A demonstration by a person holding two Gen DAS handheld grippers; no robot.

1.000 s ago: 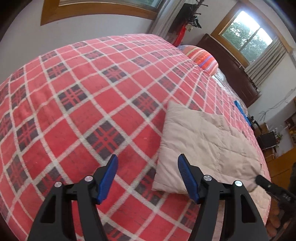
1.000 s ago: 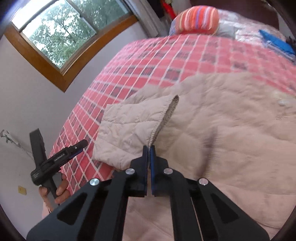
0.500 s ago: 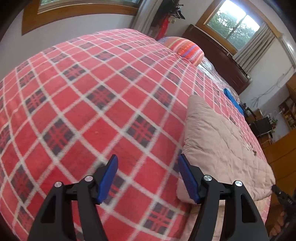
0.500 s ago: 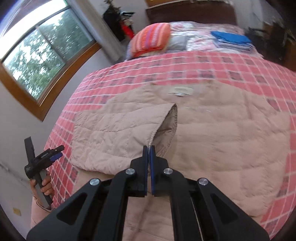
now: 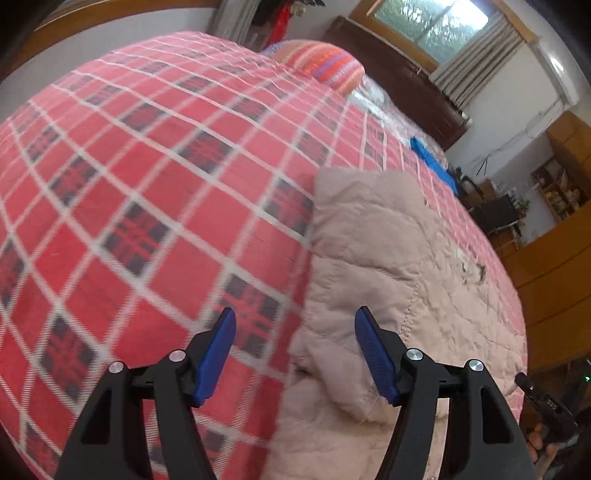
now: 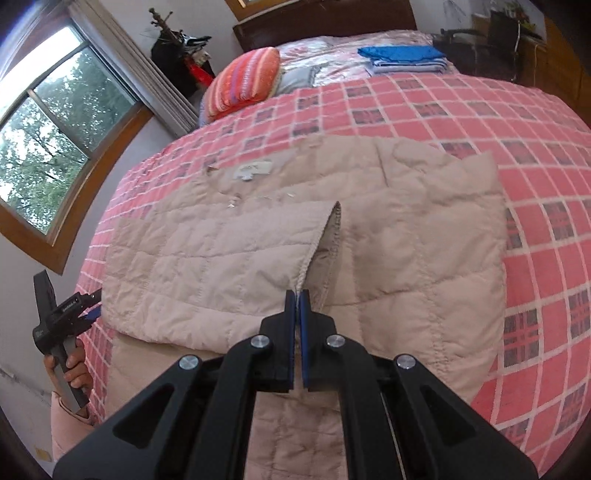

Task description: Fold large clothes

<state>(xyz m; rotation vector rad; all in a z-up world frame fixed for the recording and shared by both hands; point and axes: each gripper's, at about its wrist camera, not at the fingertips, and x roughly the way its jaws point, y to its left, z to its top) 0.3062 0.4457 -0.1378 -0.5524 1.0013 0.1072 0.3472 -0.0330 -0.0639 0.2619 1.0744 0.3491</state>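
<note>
A beige quilted jacket (image 6: 406, 236) lies spread on a red plaid bedspread (image 6: 546, 221). Its left part is folded over toward the middle, and my right gripper (image 6: 297, 295) is shut on the cuff edge of that folded flap (image 6: 221, 266), holding it above the jacket's centre. In the left wrist view the same jacket (image 5: 388, 258) lies to the right on the bedspread (image 5: 129, 184). My left gripper (image 5: 295, 354) is open, its blue pads straddling the jacket's left edge without touching it. The left gripper (image 6: 90, 308) also shows at the bed's left side, held by a hand.
A striped orange pillow (image 6: 243, 81) and a folded blue cloth (image 6: 402, 53) lie at the head of the bed by a dark headboard (image 6: 325, 18). Windows (image 6: 48, 122) on the left wall. Wooden cabinets (image 5: 554, 266) stand to the right of the bed.
The right gripper has carried the folded flap further across the jacket toward its middle. The left gripper has swung right, so the jacket's edge now lies between its open fingers.
</note>
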